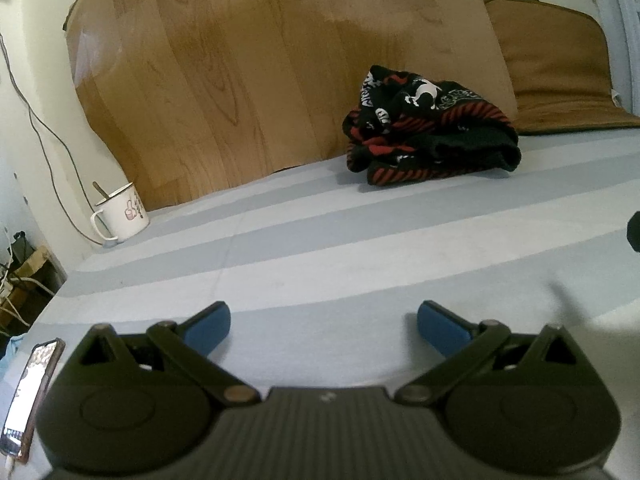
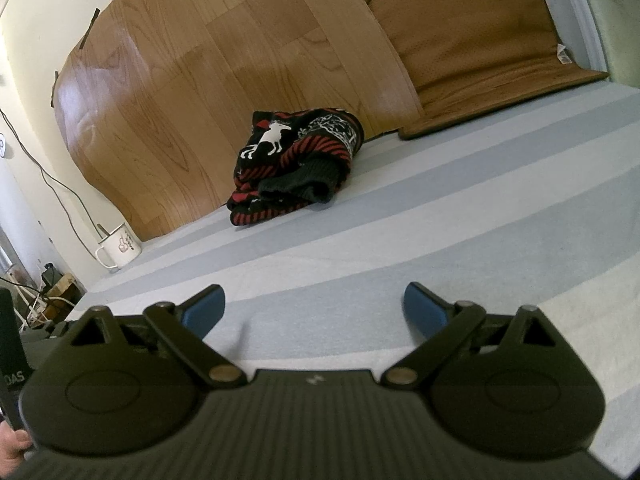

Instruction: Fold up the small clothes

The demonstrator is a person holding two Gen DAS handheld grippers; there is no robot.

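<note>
A small black and red knit sweater with white reindeer patterns [image 1: 432, 124] lies crumpled in a heap at the far side of the striped blue sheet [image 1: 320, 248], against the wood-pattern board. It also shows in the right wrist view [image 2: 296, 164]. My left gripper [image 1: 324, 328] is open and empty, low over the sheet, well short of the sweater. My right gripper [image 2: 314, 308] is open and empty, also well short of it.
A white enamel mug with a spoon [image 1: 120, 212] stands at the sheet's far left corner, also in the right wrist view [image 2: 118, 249]. A phone [image 1: 32, 392] lies at the left edge. A brown cushion [image 2: 488, 48] leans at the back right. Cables hang on the left wall.
</note>
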